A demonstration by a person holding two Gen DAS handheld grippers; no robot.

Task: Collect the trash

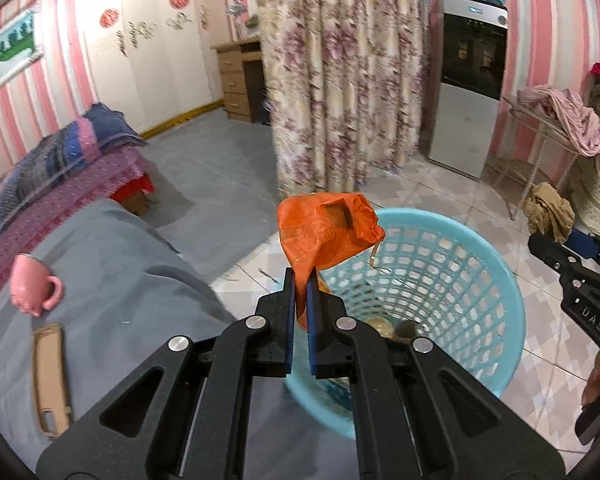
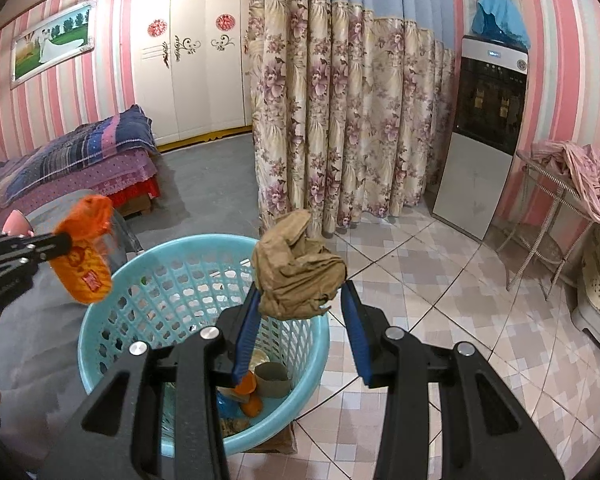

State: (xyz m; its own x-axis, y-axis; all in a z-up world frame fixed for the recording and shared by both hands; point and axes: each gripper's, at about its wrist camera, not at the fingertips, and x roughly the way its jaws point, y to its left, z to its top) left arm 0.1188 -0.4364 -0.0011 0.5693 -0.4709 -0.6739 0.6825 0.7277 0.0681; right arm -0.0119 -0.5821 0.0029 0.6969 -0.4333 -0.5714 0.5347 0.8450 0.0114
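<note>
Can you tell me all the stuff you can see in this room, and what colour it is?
basket: one, light blue, on the tiled floor beside the grey-covered surface, trash inside
orange wrapper: one, pinched above the basket
brown crumpled paper: one, held over the basket rim
mug: one, pink, on the grey cover
flat tan piece: one, on the grey cover near the mug
curtain: one, floral cream and purple
wardrobe: one, white, far wall
water dispenser: one, black and silver, right of the curtain
wire rack: one, pink cloth draped on it
left gripper: black, shut on the wrapper
right gripper: black, closed on the paper
</note>
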